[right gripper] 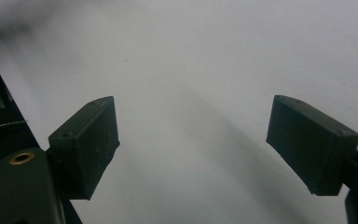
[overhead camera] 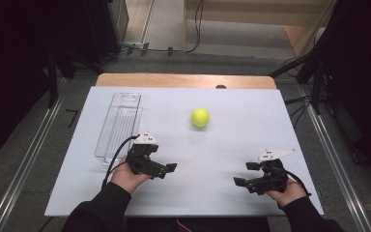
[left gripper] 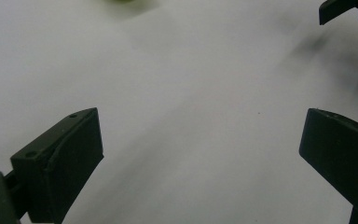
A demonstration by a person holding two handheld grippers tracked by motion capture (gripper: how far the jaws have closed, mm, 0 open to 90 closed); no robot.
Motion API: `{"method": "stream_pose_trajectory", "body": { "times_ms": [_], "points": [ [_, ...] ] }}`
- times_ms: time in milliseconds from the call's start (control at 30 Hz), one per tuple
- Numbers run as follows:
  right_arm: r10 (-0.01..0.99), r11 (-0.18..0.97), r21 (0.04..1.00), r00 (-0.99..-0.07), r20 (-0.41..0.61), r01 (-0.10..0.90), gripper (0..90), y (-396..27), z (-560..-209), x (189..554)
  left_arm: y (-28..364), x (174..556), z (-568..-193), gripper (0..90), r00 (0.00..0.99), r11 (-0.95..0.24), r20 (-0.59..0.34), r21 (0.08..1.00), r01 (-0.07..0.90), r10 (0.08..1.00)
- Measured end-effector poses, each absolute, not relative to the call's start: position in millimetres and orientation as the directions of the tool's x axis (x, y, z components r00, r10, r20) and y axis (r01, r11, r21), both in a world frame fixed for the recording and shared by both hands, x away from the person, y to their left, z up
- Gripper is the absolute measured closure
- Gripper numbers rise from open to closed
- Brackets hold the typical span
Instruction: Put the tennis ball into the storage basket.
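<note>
Both tongs, left (overhead camera: 170,168) and right (overhead camera: 246,174), gape wide, seemingly empty.

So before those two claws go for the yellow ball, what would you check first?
1. Left claw open: ok, its jaws stand wide apart in the left gripper view.
2. Right claw open: ok, jaws apart and holding nothing.
3. Yellow ball free to grasp: ok, it sits alone on the white table.
4. Way to the ball clear: ok, bare table lies between each claw and the ball.
5. Clear tray ready: ok, it looks empty, at the left.
6. Ball at rest: cannot tell from one moment.
</note>
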State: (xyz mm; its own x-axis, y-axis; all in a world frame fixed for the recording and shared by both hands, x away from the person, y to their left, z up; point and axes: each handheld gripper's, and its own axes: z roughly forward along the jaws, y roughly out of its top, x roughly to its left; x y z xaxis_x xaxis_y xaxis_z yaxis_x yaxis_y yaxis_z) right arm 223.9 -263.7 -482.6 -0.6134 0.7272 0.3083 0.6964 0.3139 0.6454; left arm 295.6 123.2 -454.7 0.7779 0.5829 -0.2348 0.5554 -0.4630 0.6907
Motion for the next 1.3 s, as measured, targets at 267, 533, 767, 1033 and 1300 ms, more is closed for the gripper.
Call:
{"method": "stream_pose_trajectory", "body": {
  "times_ms": [267,533,767,1033,1300],
  "points": [
    [0.737,0.306,0.653,-0.607,0.299,0.693,15.4,-264.7,-482.3,224.1,119.9,300.0,-456.1,0.0,0.78,-0.47,-0.235,0.685,0.556,0.581],
    [0.721,0.302,0.646,-0.611,0.326,0.701,19.8,-266.7,-483.8,226.3,115.8,303.6,-456.2,0.0,0.789,-0.475,-0.239,0.687,0.549,0.566],
    [0.734,0.3,0.652,-0.605,0.308,0.696,17.1,-267.2,-483.2,227.0,113.2,308.5,-456.1,0.0,0.792,-0.484,-0.228,0.686,0.544,0.566],
    [0.736,0.298,0.658,-0.605,0.303,0.692,17.1,-267.5,-482.7,227.0,108.5,316.4,-457.2,0.0,0.791,-0.489,-0.23,0.679,0.548,0.567],
    [0.735,0.301,0.659,-0.608,0.3,0.689,16.9,-267.4,-482.5,227.1,101.0,323.8,-455.7,0.0,0.796,-0.498,-0.226,0.676,0.543,0.561]
  ]
}}
